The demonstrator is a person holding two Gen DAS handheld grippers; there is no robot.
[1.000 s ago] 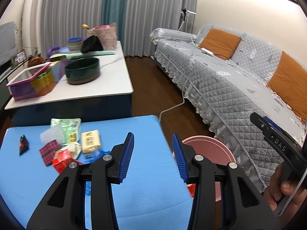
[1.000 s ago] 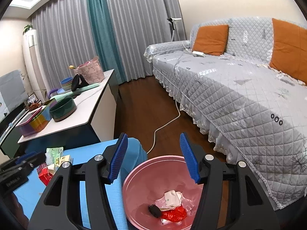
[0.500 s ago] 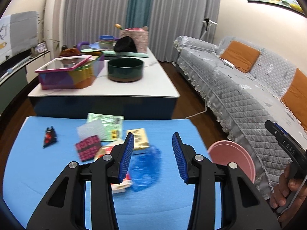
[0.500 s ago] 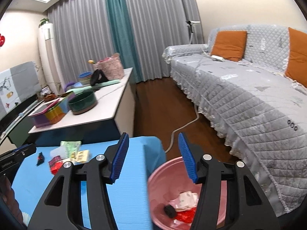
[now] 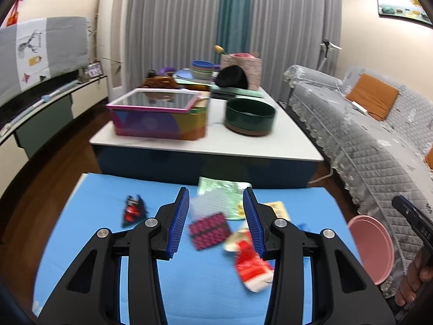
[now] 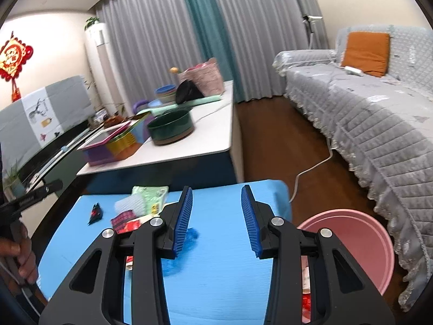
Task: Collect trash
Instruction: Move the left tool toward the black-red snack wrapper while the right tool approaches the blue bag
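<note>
I am holding the left gripper (image 5: 216, 220) open and empty, angled down over the blue surface (image 5: 94, 216). Between its jaws a pink-and-black checkered wrapper (image 5: 209, 230) is lying flat, long axis running slightly up to the right. Just right, a red-and-white packet (image 5: 250, 266) is pointing toward me. The right gripper (image 6: 216, 220) is hanging over the surface, jaws just closing in but apart, nothing between them, a blue wrapper (image 6: 186, 239) below its left finger. The pink bin (image 6: 360, 243) is standing right of the surface.
</note>
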